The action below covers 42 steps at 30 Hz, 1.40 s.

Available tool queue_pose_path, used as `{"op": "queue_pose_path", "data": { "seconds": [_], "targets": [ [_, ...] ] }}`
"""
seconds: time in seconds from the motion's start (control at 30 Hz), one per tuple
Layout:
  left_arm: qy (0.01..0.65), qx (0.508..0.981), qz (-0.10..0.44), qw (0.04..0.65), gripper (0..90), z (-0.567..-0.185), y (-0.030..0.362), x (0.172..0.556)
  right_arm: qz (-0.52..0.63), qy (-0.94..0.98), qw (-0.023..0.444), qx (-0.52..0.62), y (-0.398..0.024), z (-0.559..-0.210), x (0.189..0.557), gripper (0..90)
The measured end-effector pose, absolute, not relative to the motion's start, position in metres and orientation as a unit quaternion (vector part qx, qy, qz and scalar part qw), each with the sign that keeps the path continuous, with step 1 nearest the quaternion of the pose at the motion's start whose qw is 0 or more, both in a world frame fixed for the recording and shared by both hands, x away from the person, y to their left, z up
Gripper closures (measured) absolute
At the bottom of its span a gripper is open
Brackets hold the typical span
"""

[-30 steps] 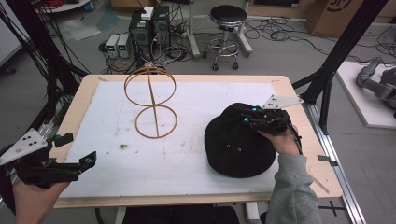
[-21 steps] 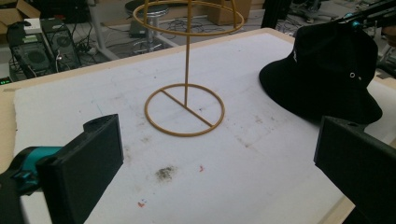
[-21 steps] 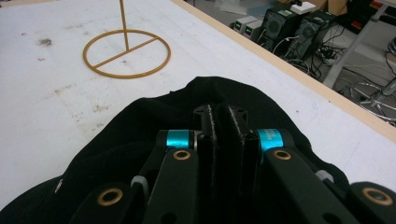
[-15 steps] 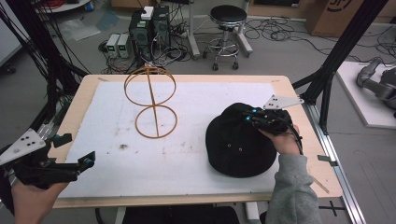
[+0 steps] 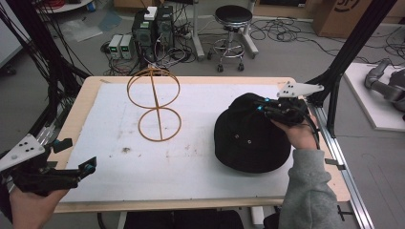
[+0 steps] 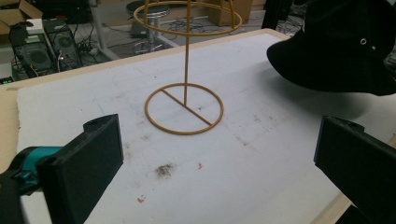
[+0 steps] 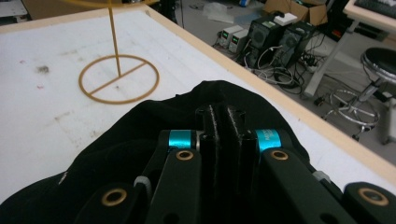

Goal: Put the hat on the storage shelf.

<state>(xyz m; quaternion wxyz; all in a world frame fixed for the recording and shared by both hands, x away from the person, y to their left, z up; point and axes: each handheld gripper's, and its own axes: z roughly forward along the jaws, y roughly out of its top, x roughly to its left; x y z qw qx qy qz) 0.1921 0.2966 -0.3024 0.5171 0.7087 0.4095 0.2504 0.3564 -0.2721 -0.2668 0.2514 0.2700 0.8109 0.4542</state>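
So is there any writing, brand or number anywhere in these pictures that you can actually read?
Nothing can be read for sure.
Cardboard box behind the table, high view: part of a dark printed mark, cut off by the frame, unreadable.
Turquoise band on the right claw: faint lettering, too blurred to read.
Black hat, wire stand and white table cover: no text, just stains.

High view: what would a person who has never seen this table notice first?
Probably the black hat on the right of the white table, with the right gripper shut on its far edge. Next comes the yellow wire stand, upright at the middle left, apart from the hat. The left gripper waits with open jaws at the near left corner, holding nothing.
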Motion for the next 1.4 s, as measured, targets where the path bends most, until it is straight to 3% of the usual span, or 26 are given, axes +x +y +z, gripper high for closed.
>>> {"op": "queue_pose_path", "data": {
  "seconds": [0.73, 0.97, 1.4],
  "targets": [
    [0.428, 0.704, 0.256, 0.505, 1.7, -0.306, 0.304, 0.168, 0.47, 0.816, 0.264, 0.207, -0.244, -0.164, 0.367, 85.5],
    [0.439, 0.7, 0.259, 0.5, 1.7, -0.308, 0.308, 0.158, 0.491, 0.817, 0.253, 0.165, -0.203, -0.136, 0.382, 85.5],
    [0.464, 0.687, 0.267, 0.492, 1.7, -0.313, 0.323, 0.132, 0.542, 0.802, 0.228, 0.106, -0.134, -0.118, 0.398, 85.7]
  ]
}}
